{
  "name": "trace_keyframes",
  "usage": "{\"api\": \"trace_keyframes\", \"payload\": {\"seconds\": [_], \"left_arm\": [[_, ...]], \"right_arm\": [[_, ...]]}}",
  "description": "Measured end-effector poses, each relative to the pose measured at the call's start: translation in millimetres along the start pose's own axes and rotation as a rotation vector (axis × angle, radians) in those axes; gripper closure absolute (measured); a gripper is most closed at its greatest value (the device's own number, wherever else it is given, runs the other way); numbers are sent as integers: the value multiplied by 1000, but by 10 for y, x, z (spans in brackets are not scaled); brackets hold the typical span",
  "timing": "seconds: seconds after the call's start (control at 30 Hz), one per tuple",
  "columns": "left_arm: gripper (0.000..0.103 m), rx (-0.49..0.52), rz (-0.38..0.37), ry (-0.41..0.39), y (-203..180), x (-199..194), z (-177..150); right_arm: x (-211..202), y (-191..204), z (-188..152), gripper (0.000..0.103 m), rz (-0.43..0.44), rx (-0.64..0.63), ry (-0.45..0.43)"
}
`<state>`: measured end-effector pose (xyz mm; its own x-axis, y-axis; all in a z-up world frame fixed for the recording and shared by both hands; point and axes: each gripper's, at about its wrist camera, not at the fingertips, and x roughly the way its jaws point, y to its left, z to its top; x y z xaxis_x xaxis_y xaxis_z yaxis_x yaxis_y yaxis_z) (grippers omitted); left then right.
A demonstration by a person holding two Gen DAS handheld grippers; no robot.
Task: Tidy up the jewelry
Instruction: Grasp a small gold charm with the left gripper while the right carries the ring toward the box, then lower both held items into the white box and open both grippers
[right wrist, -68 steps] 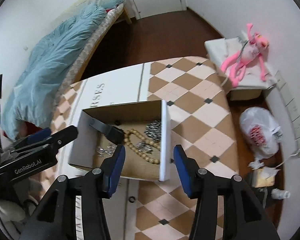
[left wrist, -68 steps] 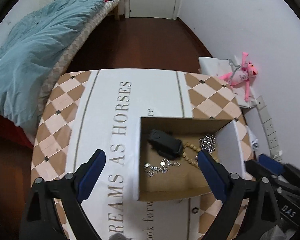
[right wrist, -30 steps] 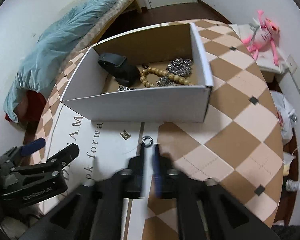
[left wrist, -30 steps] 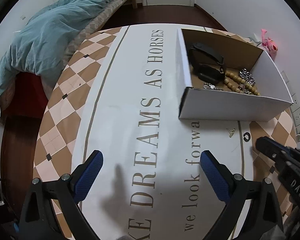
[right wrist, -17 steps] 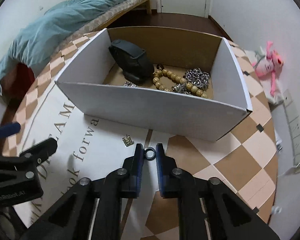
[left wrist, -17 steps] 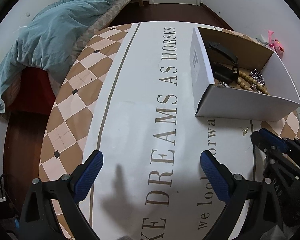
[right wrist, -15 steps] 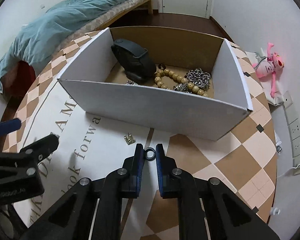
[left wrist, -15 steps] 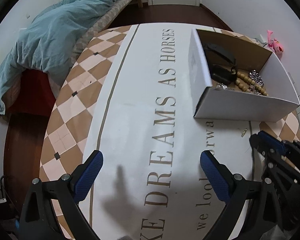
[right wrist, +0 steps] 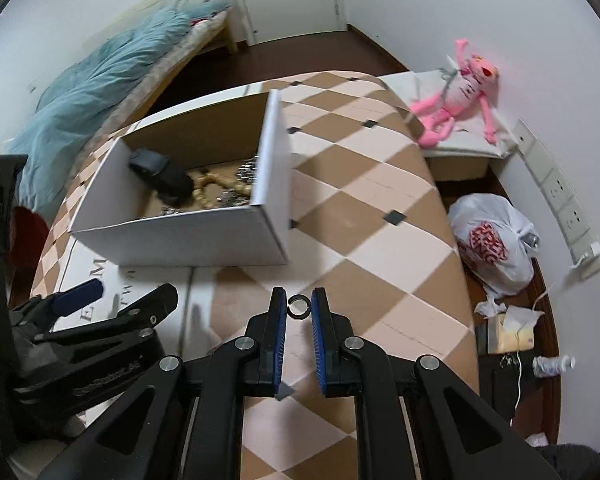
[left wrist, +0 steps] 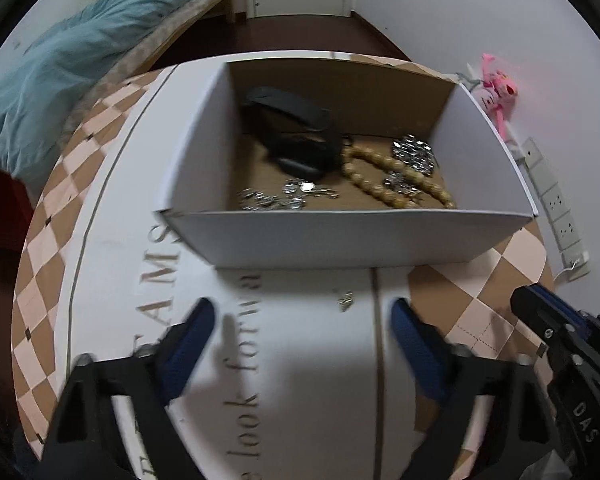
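Note:
An open cardboard box [left wrist: 340,236] stands on the table and holds a black case [left wrist: 292,132], a wooden bead bracelet [left wrist: 396,188] and silver chains [left wrist: 284,198]. It also shows in the right wrist view [right wrist: 180,236]. My right gripper [right wrist: 299,305] is shut on a small dark ring [right wrist: 299,306], held above the table, right of the box's near corner. My left gripper [left wrist: 300,320] is open and empty in front of the box. A small metal charm [left wrist: 345,299] lies on the table between its fingers.
The round table [right wrist: 360,216] has a checkered cloth with printed lettering. A bed with a blue duvet [right wrist: 100,88] is behind it. A pink plush toy [right wrist: 460,96], a plastic bag [right wrist: 496,240] and a power strip [left wrist: 556,208] are on the right.
My right gripper has lifted the ring off the table and swung right of the box. My left gripper has moved in close to the box's front wall.

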<state>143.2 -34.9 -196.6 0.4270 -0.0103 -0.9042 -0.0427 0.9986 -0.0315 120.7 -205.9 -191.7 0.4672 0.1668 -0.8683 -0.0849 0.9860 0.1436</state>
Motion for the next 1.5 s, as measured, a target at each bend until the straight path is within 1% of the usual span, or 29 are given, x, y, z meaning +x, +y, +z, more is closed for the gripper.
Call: {"api": "trace_keyframes", "payload": {"seconds": [0.03,0.07,0.1,0.13,0.2,0.27,0.47,0.53,0.63,0.73,0.8,0.87,0.97,1.03,1.13,1.2,1.3,1.37,1.5], "left_arm": [[44,10,-6,6,-32,28,1],[57,18,-8,18,-67,71,-3],[62,29,9,0,-87,61,-7],[69,39,3,-8,-99,60,-8],[90,48,-5,-17,-124,54,10],[95,46,-21,-17,-120,58,20],[97,30,-57,-31,-74,-26,8],[97,22,-77,-37,-60,-114,-10],[97,-1,-131,-62,38,-372,47],[97,-16,-176,-117,160,-723,207],[97,-17,-195,-151,243,-918,386],[97,-13,-197,-181,290,-1040,566],[97,4,-180,-199,327,-1073,826],[97,9,-176,-181,338,-1004,914],[97,-1,-186,-115,387,-801,1025],[97,-8,-198,-64,409,-646,1070],[96,-36,-231,41,438,-399,1114],[96,-55,-236,86,467,-299,1127],[95,-66,-201,112,486,-280,1138]], "right_arm": [[4,-28,3,90,-2,6,1],[6,-52,2,90,-5,12,1],[3,-63,-12,90,-5,16,-1],[3,-65,-10,90,-5,19,-2],[-2,-66,-2,90,-8,21,-6],[-18,-78,2,90,-7,25,-9],[-155,-48,48,90,14,28,-29],[-252,-24,74,90,28,23,-43],[-432,13,136,90,56,19,-69],[-615,50,255,90,100,22,-99],[-699,72,387,90,135,27,-114],[-720,111,539,90,160,26,-125],[-644,198,766,90,192,21,-116],[-534,258,891,90,211,17,-88],[-299,371,1055,90,226,-11,-18],[-145,417,1126,90,230,-26,35],[106,453,1204,90,217,-51,119],[236,455,1249,90,203,-59,164],[335,407,1305,89,199,-56,211]]}}
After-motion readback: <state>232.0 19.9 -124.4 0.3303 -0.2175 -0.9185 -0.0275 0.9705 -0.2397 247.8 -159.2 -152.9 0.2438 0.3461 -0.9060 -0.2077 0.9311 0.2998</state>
